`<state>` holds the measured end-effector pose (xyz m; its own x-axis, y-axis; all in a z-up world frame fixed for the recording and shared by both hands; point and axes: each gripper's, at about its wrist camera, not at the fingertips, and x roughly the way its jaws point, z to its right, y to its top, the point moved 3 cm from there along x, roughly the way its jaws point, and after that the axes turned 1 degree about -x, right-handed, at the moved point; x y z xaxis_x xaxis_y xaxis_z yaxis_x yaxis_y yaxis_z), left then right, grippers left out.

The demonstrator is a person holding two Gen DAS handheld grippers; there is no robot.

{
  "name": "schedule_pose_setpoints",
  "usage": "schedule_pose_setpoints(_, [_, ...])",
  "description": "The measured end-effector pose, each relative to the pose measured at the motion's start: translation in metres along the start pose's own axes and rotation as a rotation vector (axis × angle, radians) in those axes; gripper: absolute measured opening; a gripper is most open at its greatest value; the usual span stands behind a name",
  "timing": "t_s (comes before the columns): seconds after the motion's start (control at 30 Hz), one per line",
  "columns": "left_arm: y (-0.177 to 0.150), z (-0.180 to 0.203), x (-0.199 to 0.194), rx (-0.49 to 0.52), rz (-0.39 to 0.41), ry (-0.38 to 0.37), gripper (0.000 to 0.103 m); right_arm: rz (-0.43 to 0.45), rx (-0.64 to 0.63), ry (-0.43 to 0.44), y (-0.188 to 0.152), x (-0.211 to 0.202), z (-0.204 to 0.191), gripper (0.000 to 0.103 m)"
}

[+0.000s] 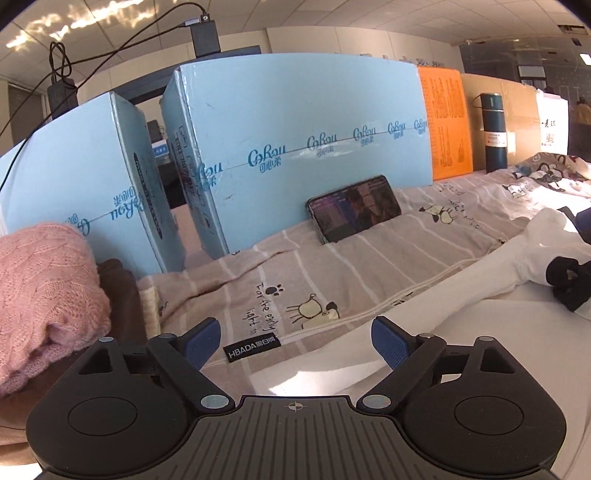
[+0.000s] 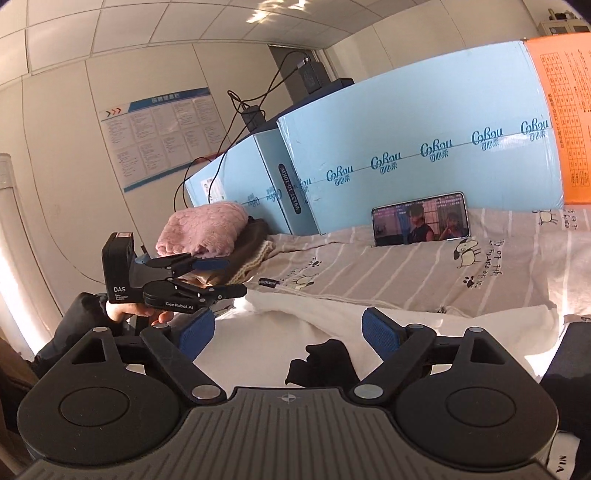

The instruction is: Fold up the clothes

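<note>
Bright daylight from the right, strongest on the far right of the striped sheet (image 1: 406,236) and on the white garment (image 1: 509,258), where detail burns out. Dappled light patches on the ceiling (image 2: 280,7). Soft shadow under the blue boxes (image 1: 295,118); screen reflections on the phone (image 2: 421,223). Strong fisheye bending of straight edges, dark vignette in corners. Near foreground sharp, far right background slightly soft.

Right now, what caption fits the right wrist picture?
Open right claw hovers over white garment; left claw waits nearby.
</note>
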<state>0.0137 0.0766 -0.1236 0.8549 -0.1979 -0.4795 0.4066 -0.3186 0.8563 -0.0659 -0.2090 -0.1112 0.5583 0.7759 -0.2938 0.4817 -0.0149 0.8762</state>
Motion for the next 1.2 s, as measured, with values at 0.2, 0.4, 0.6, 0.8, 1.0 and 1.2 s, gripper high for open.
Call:
schedule_pose_setpoints(0.2, [-0.015,-0.019,0.021,-0.145,-0.077,-0.027,0.091,-0.191,0.033,-0.031,-0.024,0.032,0.003,0.089])
schedule_pose_setpoints(0.4, [-0.02,-0.04,0.018,-0.325,-0.047,-0.124,0.091,-0.049,-0.024,-0.035,-0.019,0.013,-0.011,0.094])
schedule_pose_setpoints(0.6, [-0.02,-0.046,0.015,-0.393,-0.028,-0.182,0.09,-0.014,-0.37,-0.091,-0.036,0.022,-0.089,0.094])
schedule_pose_setpoints(0.8, [-0.023,-0.058,0.012,-0.499,-0.043,-0.235,0.091,-0.147,-0.649,-0.025,-0.081,0.063,-0.163,0.094])
schedule_pose_setpoints(1.0, [-0.029,-0.071,0.013,-0.641,-0.081,-0.329,0.091,-0.235,-0.798,-0.068,-0.106,0.094,-0.193,0.094])
schedule_pose_setpoints(1.2, [-0.028,-0.067,0.033,-0.643,-0.104,-0.414,0.091,-0.228,-0.874,-0.15,-0.113,0.115,-0.206,0.094])
